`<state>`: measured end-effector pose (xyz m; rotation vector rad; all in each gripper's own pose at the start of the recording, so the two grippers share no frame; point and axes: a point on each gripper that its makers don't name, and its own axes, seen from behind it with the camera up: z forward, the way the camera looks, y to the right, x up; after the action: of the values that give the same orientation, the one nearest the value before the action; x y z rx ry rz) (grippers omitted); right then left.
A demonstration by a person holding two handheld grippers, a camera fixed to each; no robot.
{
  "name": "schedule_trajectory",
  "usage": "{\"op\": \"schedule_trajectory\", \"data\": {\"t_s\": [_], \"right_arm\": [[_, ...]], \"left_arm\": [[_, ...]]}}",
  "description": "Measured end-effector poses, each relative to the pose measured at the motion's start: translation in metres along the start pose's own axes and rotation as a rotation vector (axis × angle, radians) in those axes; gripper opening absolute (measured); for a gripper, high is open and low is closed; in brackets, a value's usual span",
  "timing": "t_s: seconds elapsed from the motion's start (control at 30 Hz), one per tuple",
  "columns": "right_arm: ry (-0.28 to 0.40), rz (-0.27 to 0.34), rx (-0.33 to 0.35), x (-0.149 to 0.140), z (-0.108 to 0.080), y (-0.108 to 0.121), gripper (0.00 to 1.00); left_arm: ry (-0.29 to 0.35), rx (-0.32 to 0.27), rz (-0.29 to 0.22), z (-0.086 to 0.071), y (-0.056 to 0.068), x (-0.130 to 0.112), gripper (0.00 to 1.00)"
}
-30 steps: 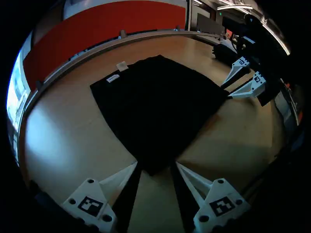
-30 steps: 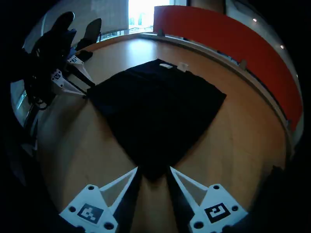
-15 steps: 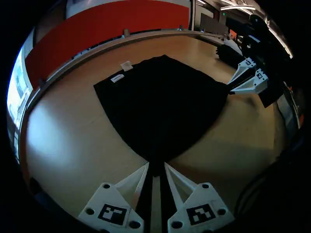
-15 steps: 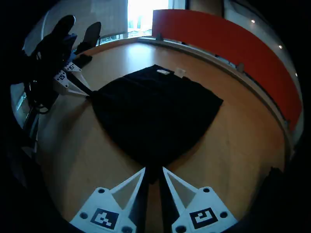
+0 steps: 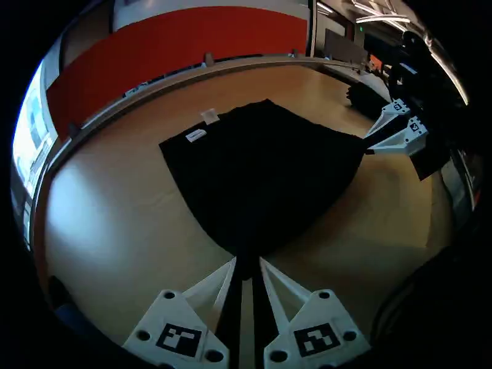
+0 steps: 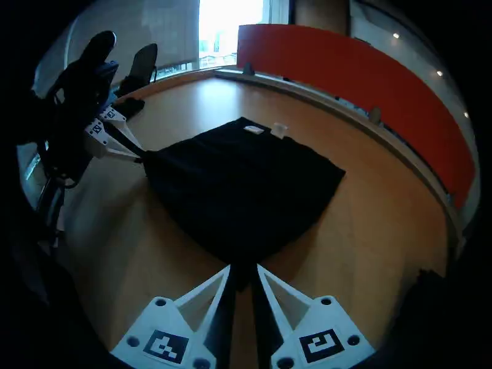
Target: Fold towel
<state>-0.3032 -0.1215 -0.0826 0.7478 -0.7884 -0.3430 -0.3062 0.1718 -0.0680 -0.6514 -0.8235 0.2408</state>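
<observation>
We are pinching the two near corners of the black towel (image 5: pixel 264 166), which is lying spread flat on the wooden tabletop (image 5: pixel 104 215). That puts us at the very start of the first fold. The left hand-held gripper (image 5: pixel 246 263) is clamping one corner between its narrowed fingers, and the right hand-held gripper (image 6: pixel 244 272) is doing the same at the neighbouring corner. In each view the other tool is also showing at the towel's side, its tips meeting the cloth there.

Next, we judge, both corners are needing to rise together and travel across toward the far edge, where a white tag (image 5: pixel 197 135) is lying by the red partition (image 5: pixel 172 43). Keeping the lifted edge taut and level between the two grips is looking like the main concern — a slack middle could drag and wrinkle.

Compared with a second ago, both pairs of fingers are sitting far closer together: then they were standing wide on either side of the corners, and now they are closed onto the cloth, whose near edge is starting to bunch slightly.
</observation>
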Motion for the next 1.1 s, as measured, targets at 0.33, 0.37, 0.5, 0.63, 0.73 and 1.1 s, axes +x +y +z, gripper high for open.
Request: {"op": "schedule_trajectory", "data": {"t_s": [0.33, 0.37, 0.5, 0.63, 0.73, 1.1], "right_arm": [[0.050, -0.008, -0.020, 0.028, -0.025, 0.000, 0.16], [0.053, -0.009, -0.021, 0.030, -0.028, -0.001, 0.16], [0.063, -0.014, -0.026, 0.038, -0.038, -0.001, 0.16], [0.072, -0.018, -0.029, 0.044, -0.048, -0.003, 0.16], [0.078, -0.018, -0.031, 0.049, -0.055, -0.004, 0.16], [0.092, -0.011, -0.032, 0.058, -0.078, -0.012, 0.16]], "left_arm": [[0.034, 0.032, -0.011, -0.029, -0.003, 0.021, 0.10], [0.037, 0.032, -0.012, -0.032, -0.003, 0.022, 0.10], [0.057, 0.033, -0.027, -0.045, -0.002, 0.031, 0.10], [0.073, 0.035, -0.050, -0.058, -0.001, 0.039, 0.10], [0.080, 0.038, -0.064, -0.066, 0.001, 0.043, 0.10], [0.084, 0.030, -0.095, -0.088, 0.010, 0.047, 0.10]]}}
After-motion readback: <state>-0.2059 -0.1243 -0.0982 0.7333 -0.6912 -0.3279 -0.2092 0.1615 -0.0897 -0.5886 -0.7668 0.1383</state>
